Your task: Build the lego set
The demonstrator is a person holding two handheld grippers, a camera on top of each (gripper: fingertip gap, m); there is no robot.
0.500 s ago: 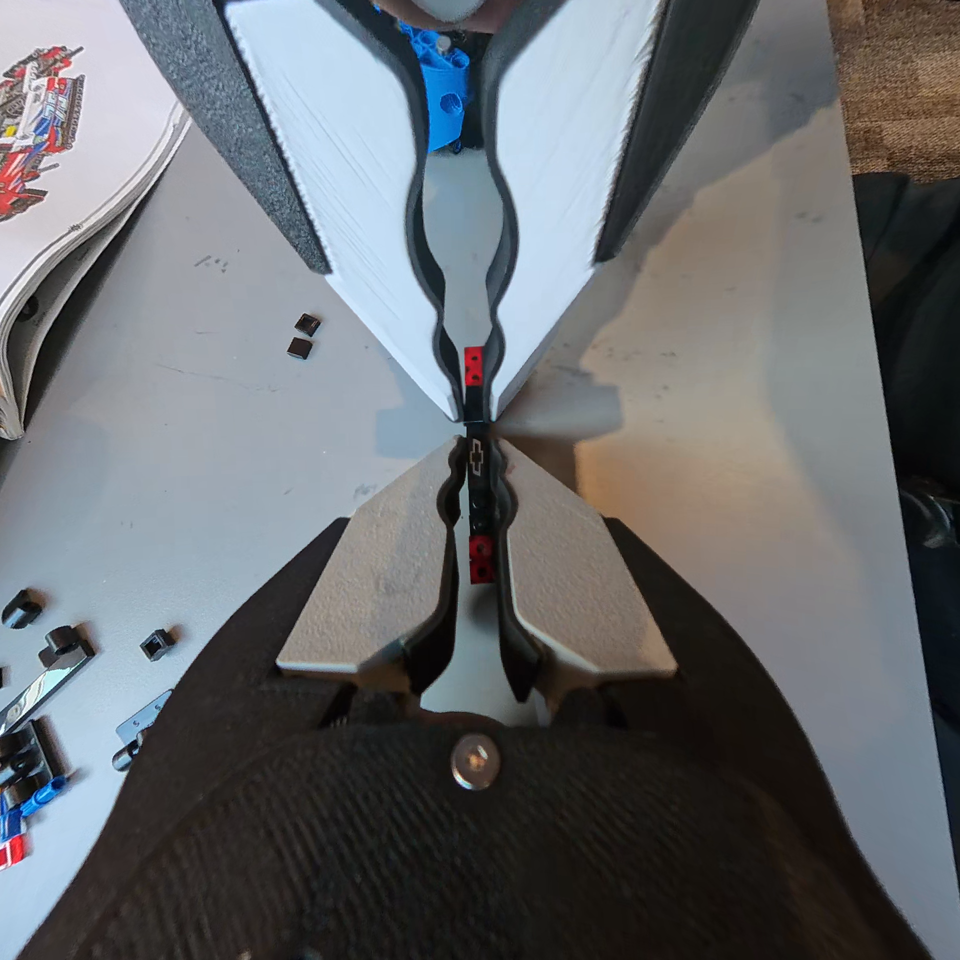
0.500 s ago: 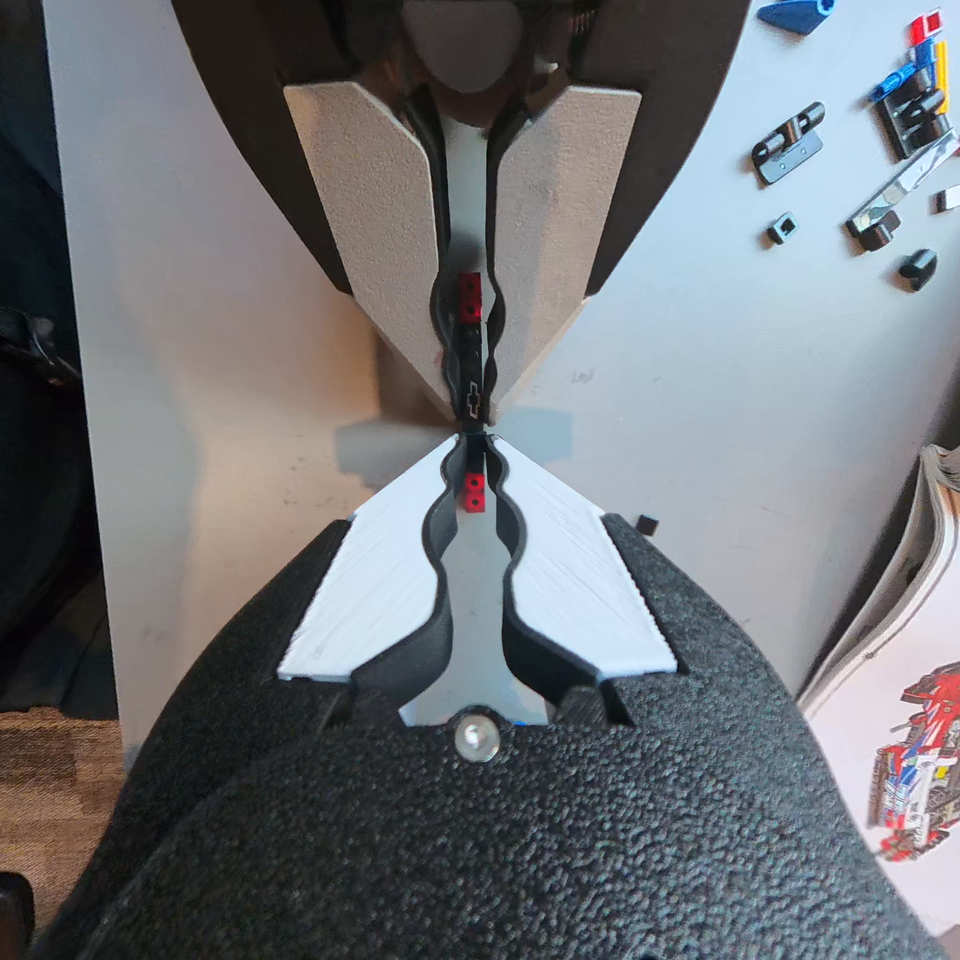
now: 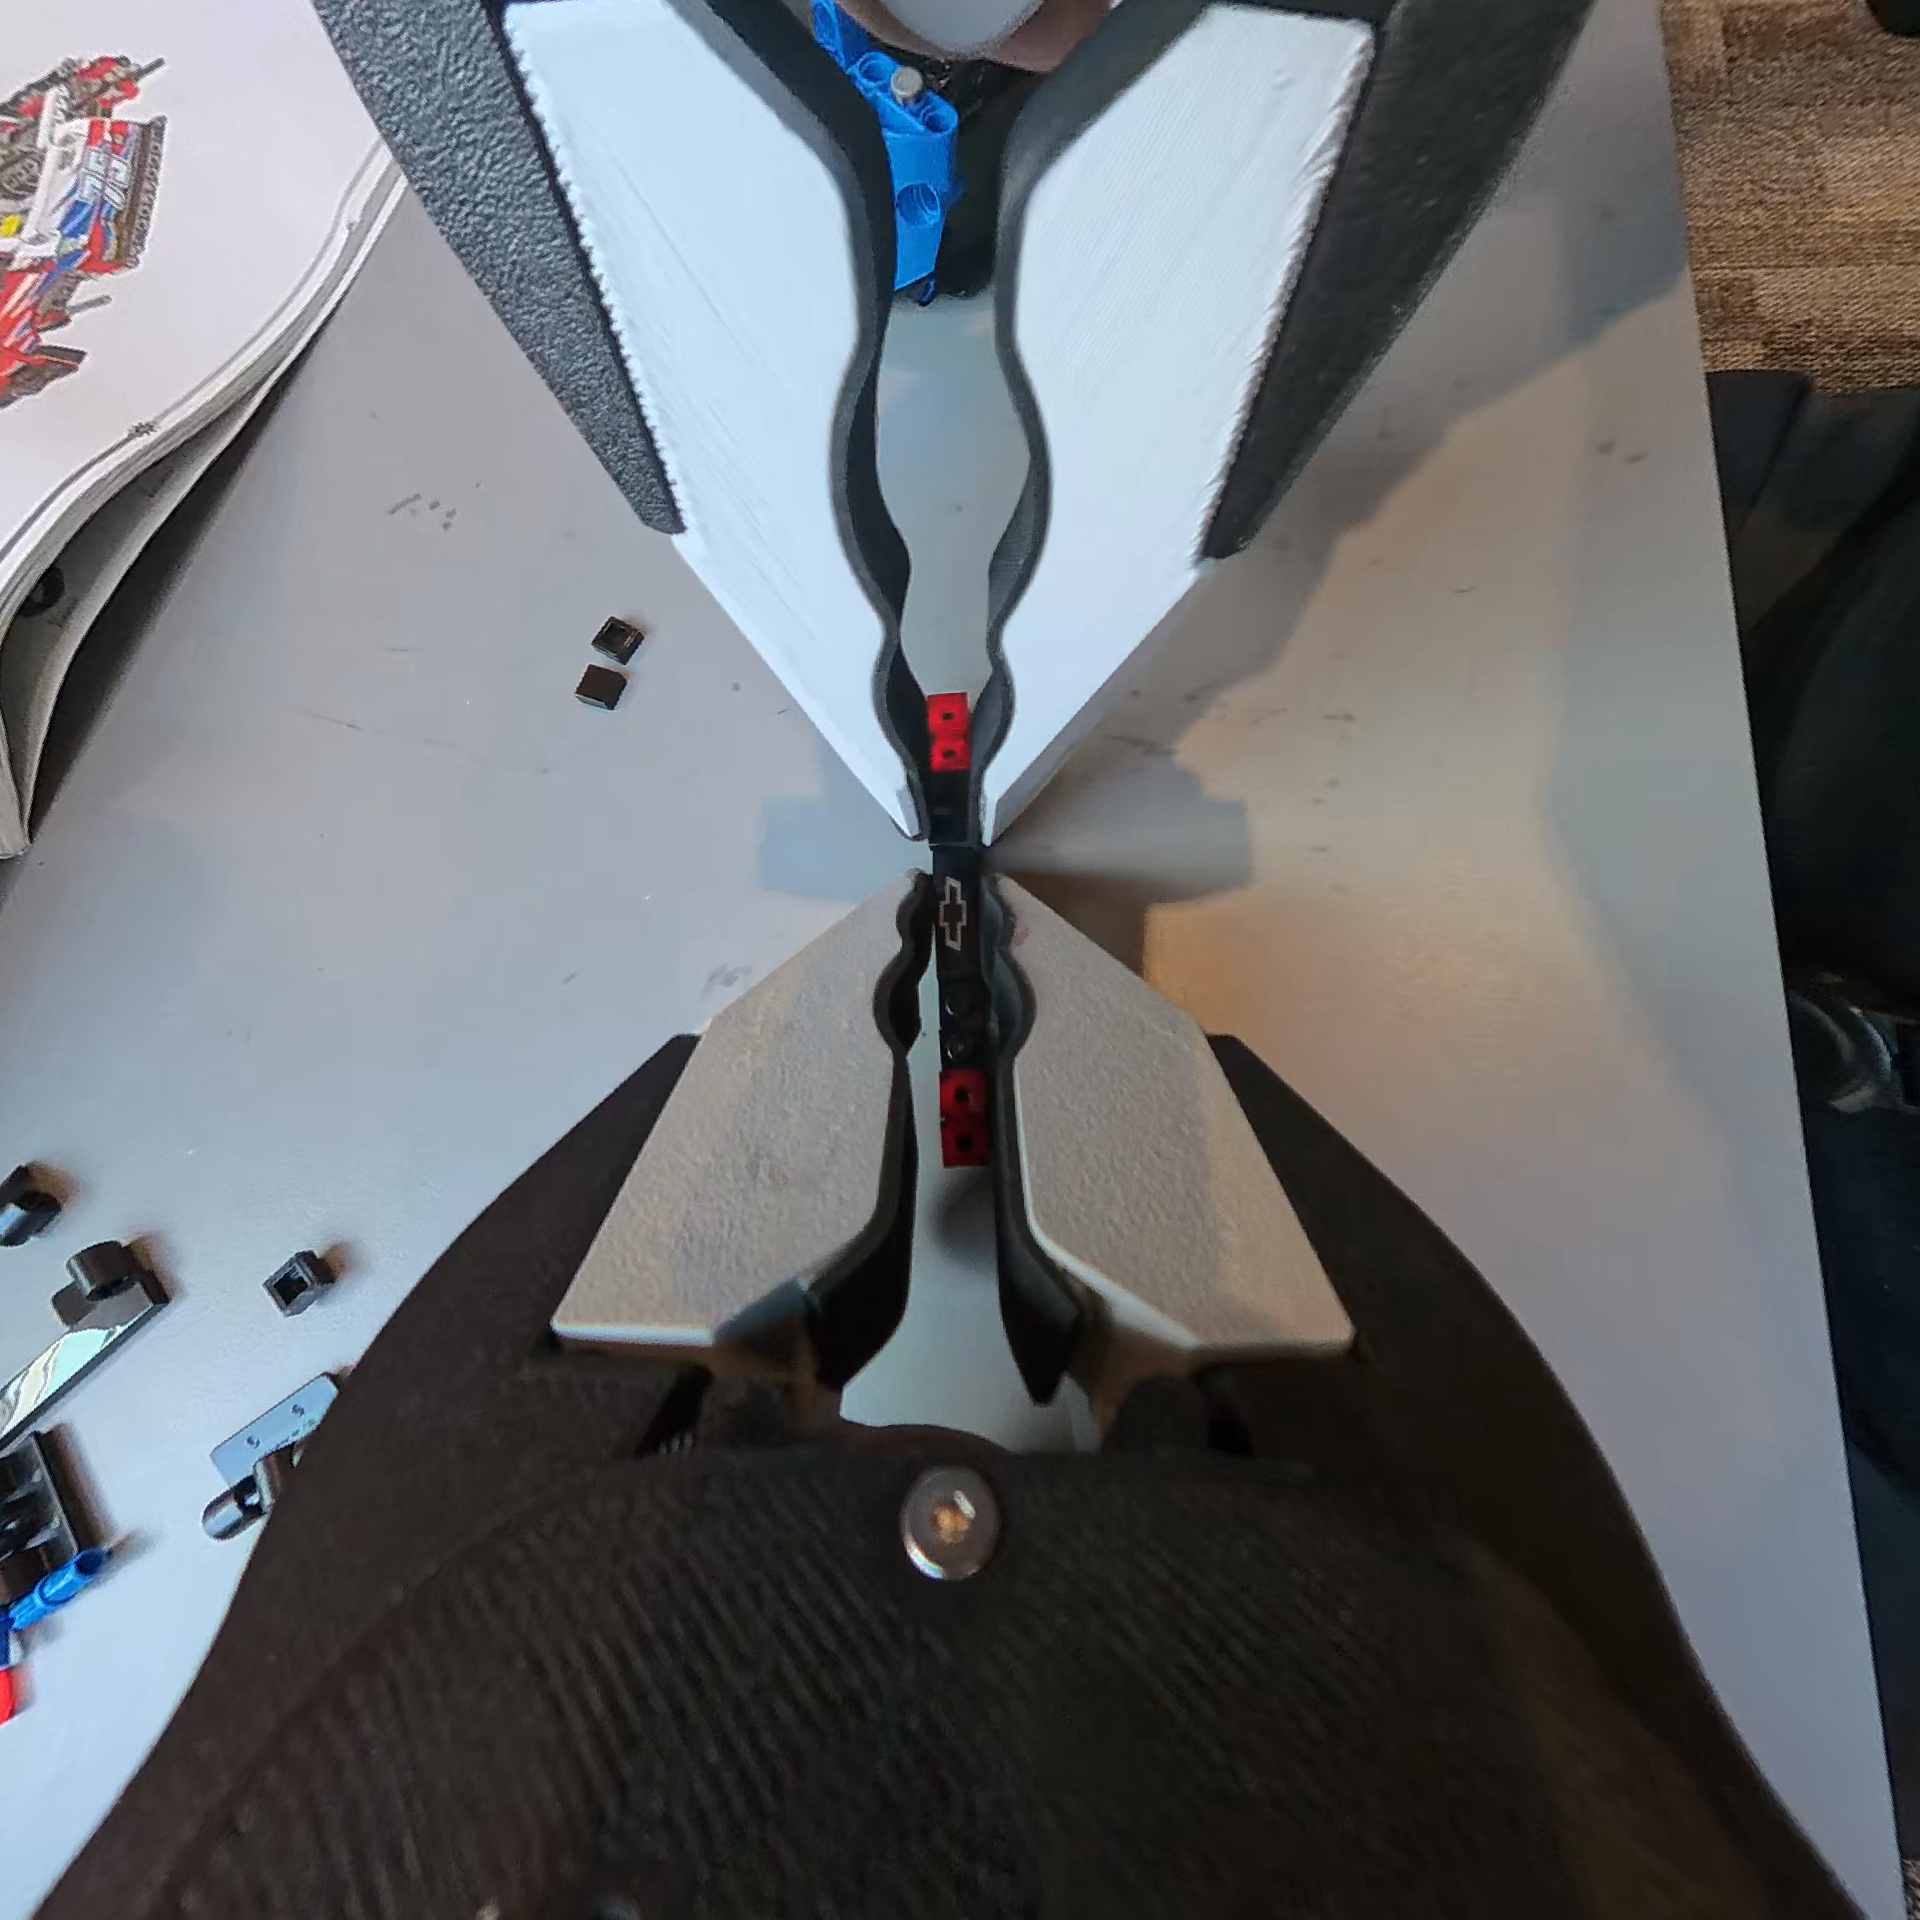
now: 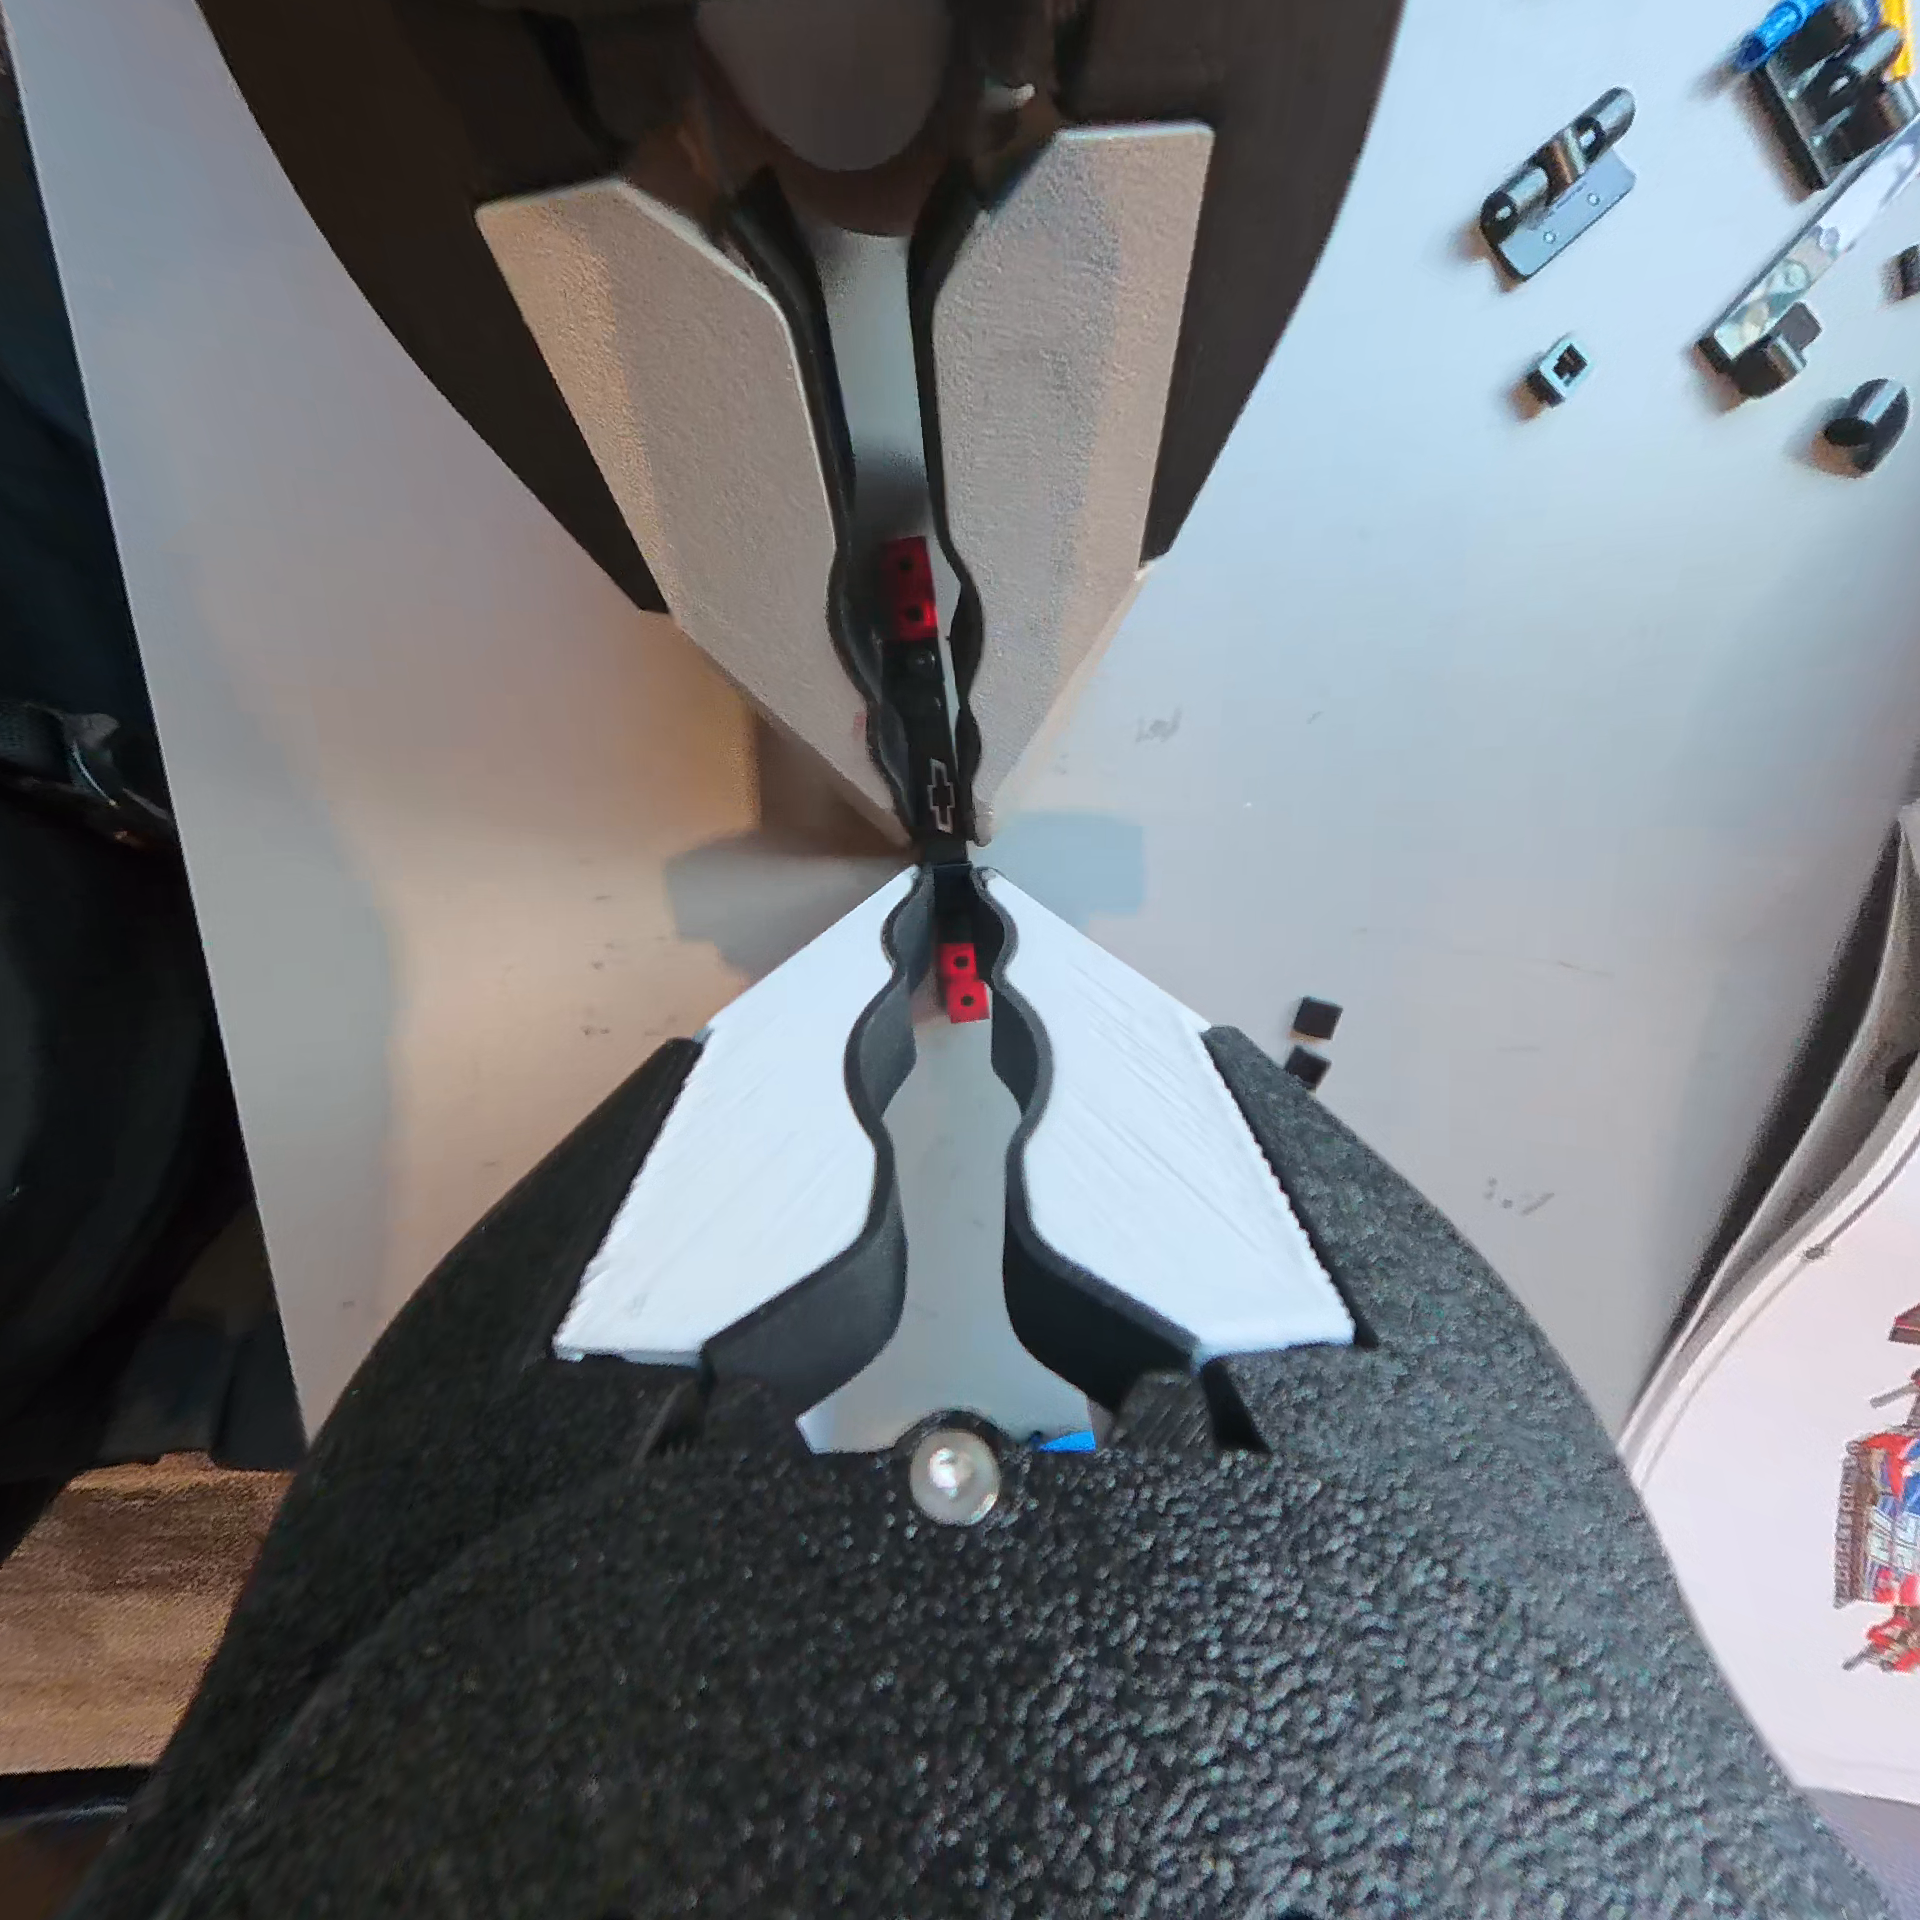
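A thin black lego strip [image 3: 956, 914] with a small outlined emblem and a red piece at each end hangs above the grey table [image 3: 416, 935]. My left gripper [image 3: 956, 883], with grey fingers, is shut on one half of it. My right gripper [image 3: 951, 831], with white fingers, faces it tip to tip and is shut on the other half. The right wrist view shows the same: my right gripper [image 4: 951, 878] below, the left gripper [image 4: 940, 826] above, and the strip [image 4: 940, 790] between them.
An open instruction booklet [image 3: 156, 260] lies at the left and also shows in the right wrist view [image 4: 1818, 1455]. Two small black tiles [image 3: 608, 665] lie near it. Several loose black, chrome and blue parts [image 3: 94, 1288] lie at the lower left. The table edge [image 3: 1766, 935] runs close on the right. Less than 4 cm separates the two grippers' tips.
Both grippers still pinch the strip tip to tip. The left gripper has tilted slightly against the right one.
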